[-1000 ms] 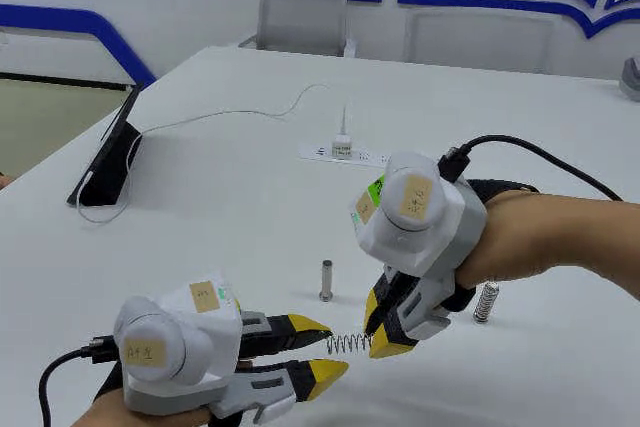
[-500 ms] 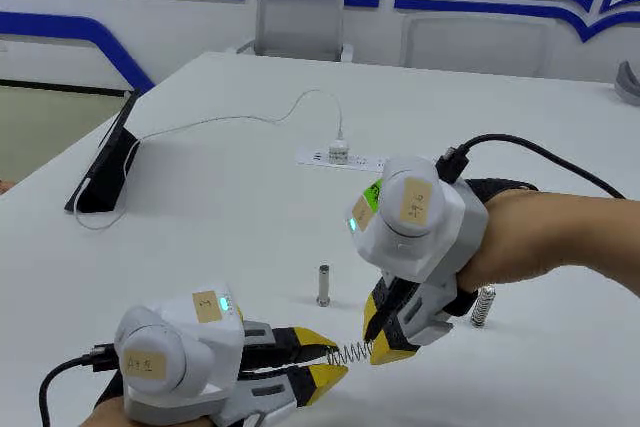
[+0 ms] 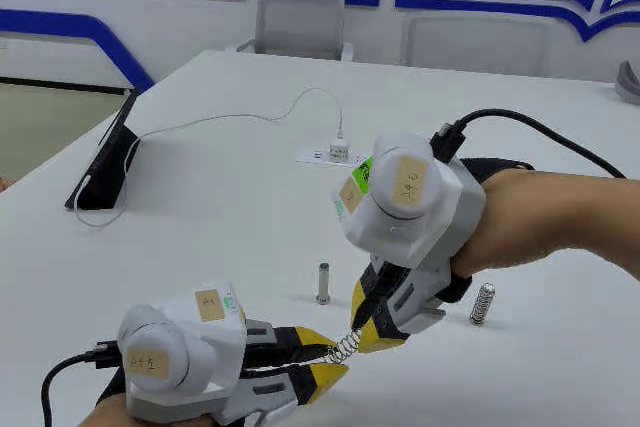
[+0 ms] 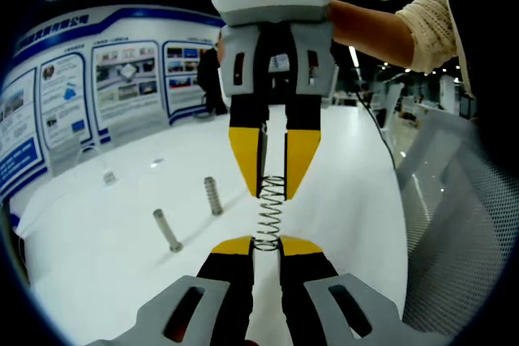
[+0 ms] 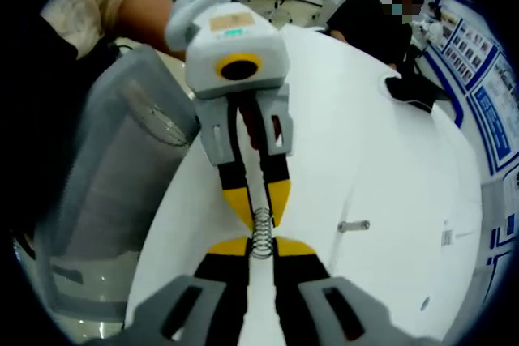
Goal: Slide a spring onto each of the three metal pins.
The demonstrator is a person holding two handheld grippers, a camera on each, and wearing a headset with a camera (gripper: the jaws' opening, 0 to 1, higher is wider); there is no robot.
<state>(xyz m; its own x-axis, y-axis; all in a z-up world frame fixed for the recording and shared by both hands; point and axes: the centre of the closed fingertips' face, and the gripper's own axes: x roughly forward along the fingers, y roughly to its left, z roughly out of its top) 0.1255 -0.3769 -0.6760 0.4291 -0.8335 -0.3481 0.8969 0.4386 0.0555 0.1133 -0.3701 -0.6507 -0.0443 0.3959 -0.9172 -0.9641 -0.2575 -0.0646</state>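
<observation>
A bare metal pin (image 3: 323, 283) (image 4: 166, 230) (image 5: 354, 225) stands upright on the white table (image 3: 220, 207). To the right, a second pin wearing a spring (image 3: 482, 303) (image 4: 212, 195) also stands upright. My left gripper (image 3: 330, 355) (image 4: 266, 245) (image 5: 258, 208) is shut on a third pin, seen as a pale rod between its jaws in the right gripper view. My right gripper (image 3: 366, 332) (image 5: 251, 247) (image 4: 272, 188) faces it tip to tip and is shut on a loose spring (image 3: 343, 345) (image 4: 268, 208) (image 5: 259, 232). The spring bridges the short gap between the two sets of tips, above the table.
A white power strip with a plugged charger (image 3: 338, 154) lies mid-table, and its cable runs left to a black tablet stand (image 3: 105, 167). Grey chairs (image 3: 300, 7) stand behind the far edge. A mesh chair (image 4: 454, 224) (image 5: 122, 160) is close beside the table.
My right gripper has moved left towards my left gripper. The visible stretch of spring between the tips is shorter. The standing pins have not moved.
</observation>
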